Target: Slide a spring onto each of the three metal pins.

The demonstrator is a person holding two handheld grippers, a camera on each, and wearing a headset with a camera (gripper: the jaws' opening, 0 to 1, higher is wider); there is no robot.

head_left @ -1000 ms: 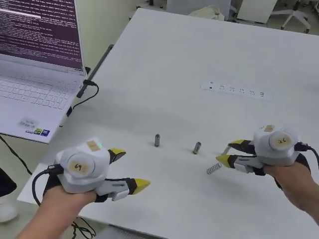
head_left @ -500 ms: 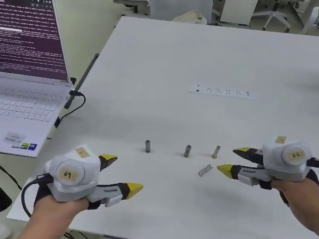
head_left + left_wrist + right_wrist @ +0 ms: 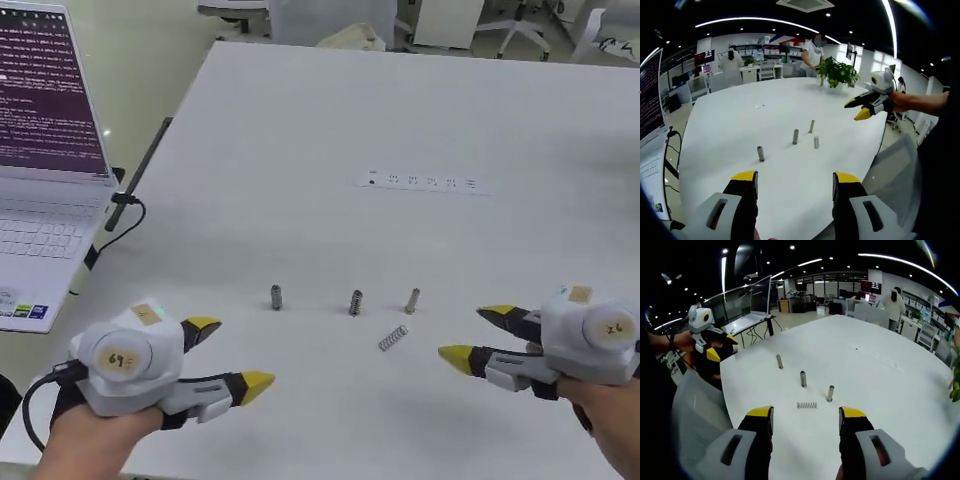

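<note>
L gripper (image 3: 231,352) & R gripper (image 3: 470,333) hovering, jaws apart, empty; spring (image 3: 393,339) lying on bench (image 3: 400,100) near pin (image 3: 412,300).

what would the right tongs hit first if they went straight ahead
Probably the loose spring, lying on the table nearly centred ahead of the right tongs. A pin stands just beyond it, slightly to one side. How high the tongs ride is unclear, so they might pass over the spring.
</note>
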